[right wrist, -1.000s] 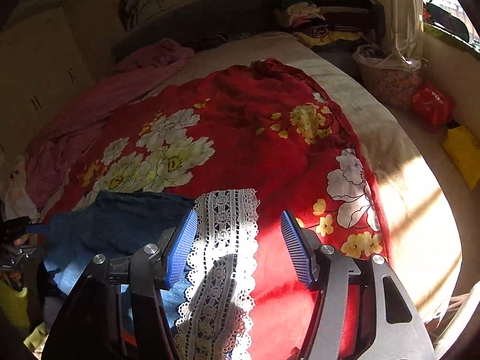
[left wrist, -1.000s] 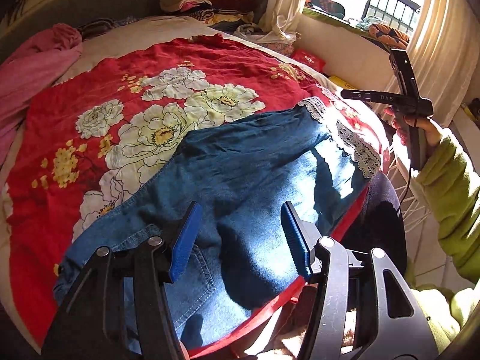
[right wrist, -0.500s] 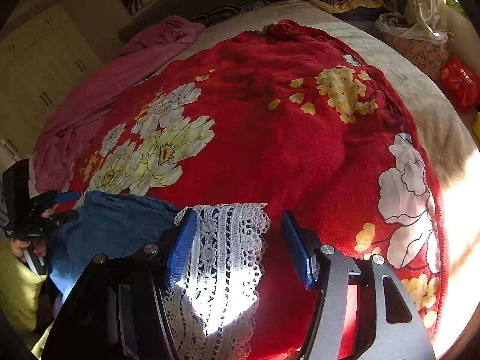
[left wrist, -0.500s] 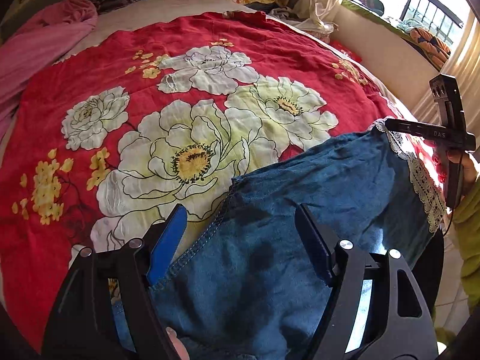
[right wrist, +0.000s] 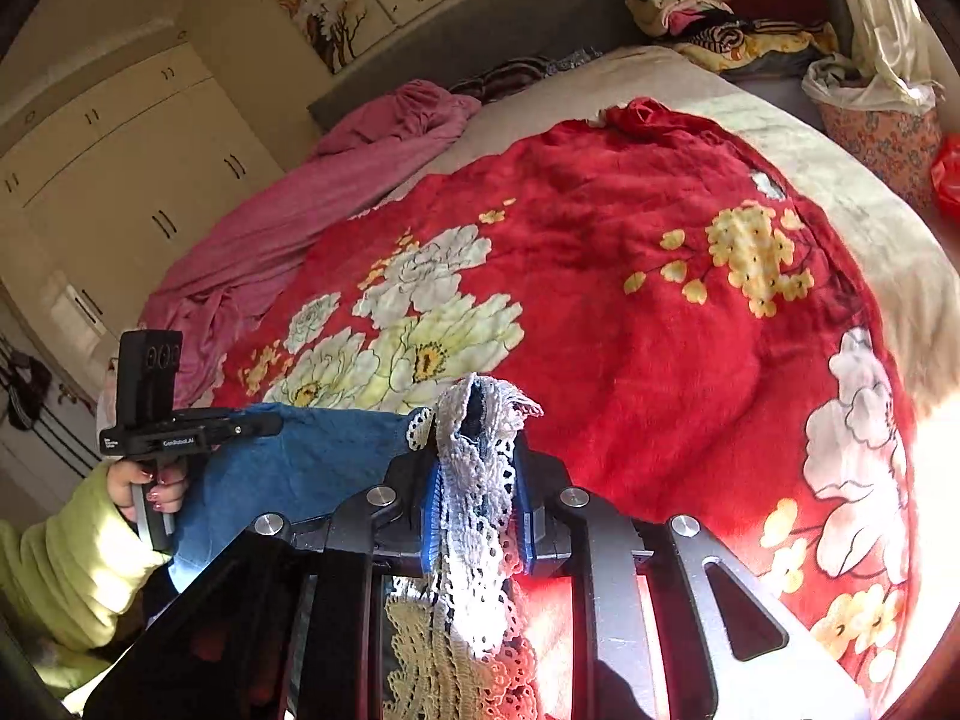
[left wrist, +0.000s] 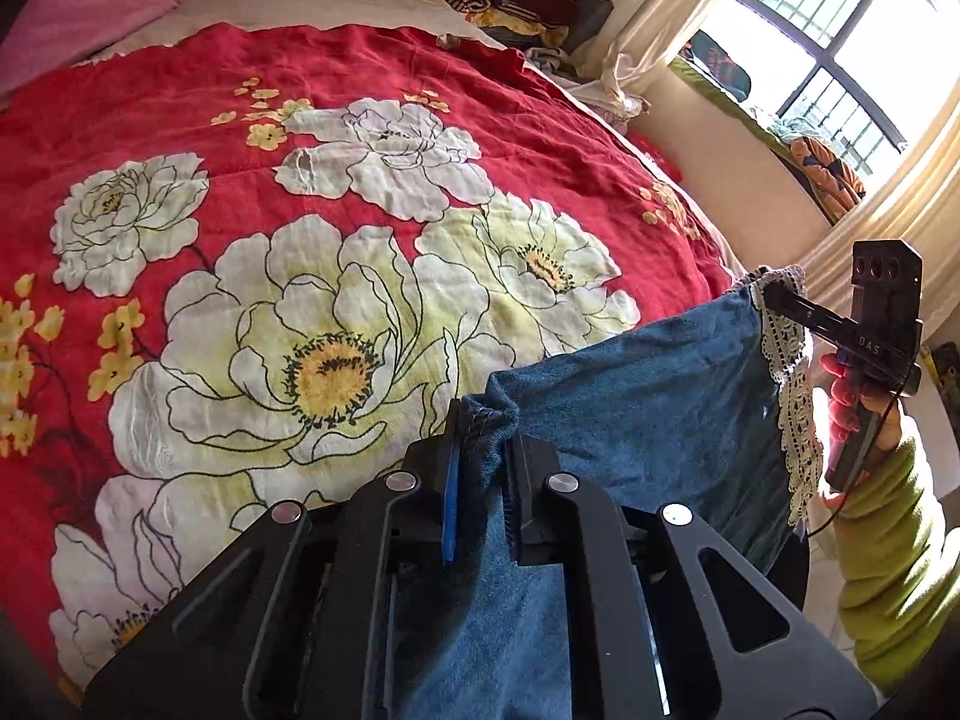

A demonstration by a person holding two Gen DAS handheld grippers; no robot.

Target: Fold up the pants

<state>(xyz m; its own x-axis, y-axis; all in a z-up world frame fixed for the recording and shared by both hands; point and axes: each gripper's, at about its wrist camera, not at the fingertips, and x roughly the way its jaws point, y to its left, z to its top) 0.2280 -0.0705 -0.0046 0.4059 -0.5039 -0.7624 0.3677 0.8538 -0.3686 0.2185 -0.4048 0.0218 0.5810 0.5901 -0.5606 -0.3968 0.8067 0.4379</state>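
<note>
Both my fingers are closed on the pants (left wrist: 648, 402): left gripper (left wrist: 480, 480) on denim, right gripper (right wrist: 474, 498) on lace hem (right wrist: 480, 456); thin lace may slip out.

blue lace-hemmed pants (left wrist: 648, 396), held taut above bed
</note>
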